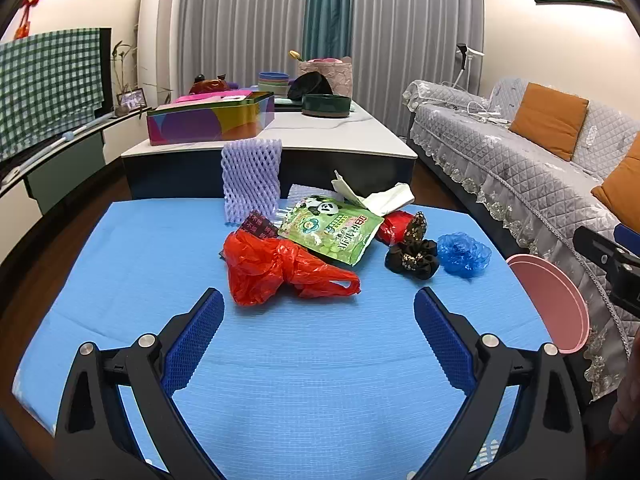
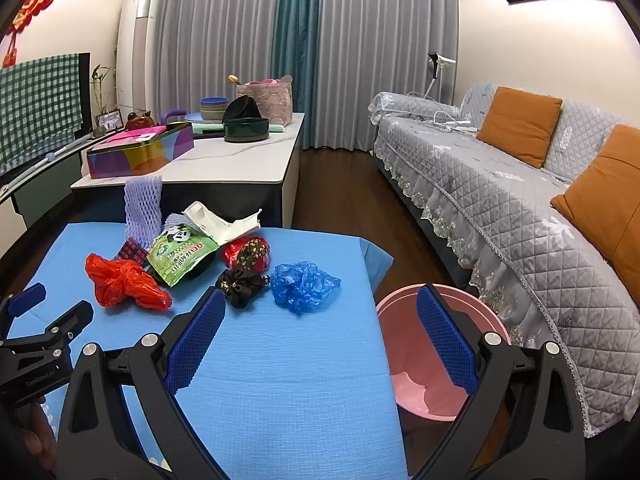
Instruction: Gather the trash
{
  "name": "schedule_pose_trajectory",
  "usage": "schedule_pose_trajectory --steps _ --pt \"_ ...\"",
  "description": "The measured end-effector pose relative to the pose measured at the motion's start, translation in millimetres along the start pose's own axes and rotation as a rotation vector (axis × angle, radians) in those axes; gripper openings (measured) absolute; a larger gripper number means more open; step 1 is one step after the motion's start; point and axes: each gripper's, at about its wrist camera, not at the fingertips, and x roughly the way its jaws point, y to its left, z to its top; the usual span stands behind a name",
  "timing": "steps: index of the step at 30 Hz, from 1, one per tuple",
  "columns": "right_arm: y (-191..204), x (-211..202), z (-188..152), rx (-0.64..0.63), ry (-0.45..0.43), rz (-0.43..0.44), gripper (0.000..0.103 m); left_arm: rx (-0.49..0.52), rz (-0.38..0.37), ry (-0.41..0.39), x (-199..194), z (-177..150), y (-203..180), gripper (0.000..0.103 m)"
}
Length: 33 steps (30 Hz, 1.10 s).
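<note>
Both grippers wide open, nothing held. Left gripper (image 1: 319, 312) hovers over the near half of the blue-covered desk (image 1: 120, 280), aimed at the red plastic bag (image 1: 276, 268), which lies just ahead between its fingers' line. Right gripper (image 2: 320, 314) sits at the desk's right edge: left finger over the blue cover, right finger over the pink bin (image 2: 420, 364) standing on the floor beside the desk. Trash is clustered at the desk's far centre: red bag nearest, green panda snack pouch (image 1: 334, 230) partly overlapping it, dark red wrapper (image 1: 258, 224) tucked by the pouch, purple foam fruit net (image 1: 250, 180) standing upright behind, torn white carton (image 1: 376, 196) at the back, a red item (image 1: 394, 226) under a dark floral scrunchie (image 1: 414, 256), crumpled blue plastic cover (image 1: 464, 254) furthest right, just beside the scrunchie. Bin interior looks empty apart from a pale scrap-like shape at the bottom, can't tell what. Grey quilted sofa (image 2: 520, 208) on the right.
</note>
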Motion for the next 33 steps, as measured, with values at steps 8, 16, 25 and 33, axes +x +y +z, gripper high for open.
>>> schedule_pose_trajectory --steps 8,16,25,33 --pt "-3.6 -0.8 2.5 0.018 0.006 0.004 0.095 -0.016 -0.013 0.024 6.8 -1.0 -0.5 0.093" --pt "-5.7 0.7 1.6 0.035 0.002 0.008 0.094 -0.019 -0.011 0.030 7.5 -3.4 2.3 0.093" --pt "-3.8 2.8 0.8 0.033 0.020 0.036 0.094 -0.020 -0.011 0.027 6.5 -3.8 2.8 0.093" --pt "-2.6 2.7 0.9 0.024 0.023 0.039 0.094 -0.020 -0.010 0.026 6.4 -3.9 2.8 0.093"
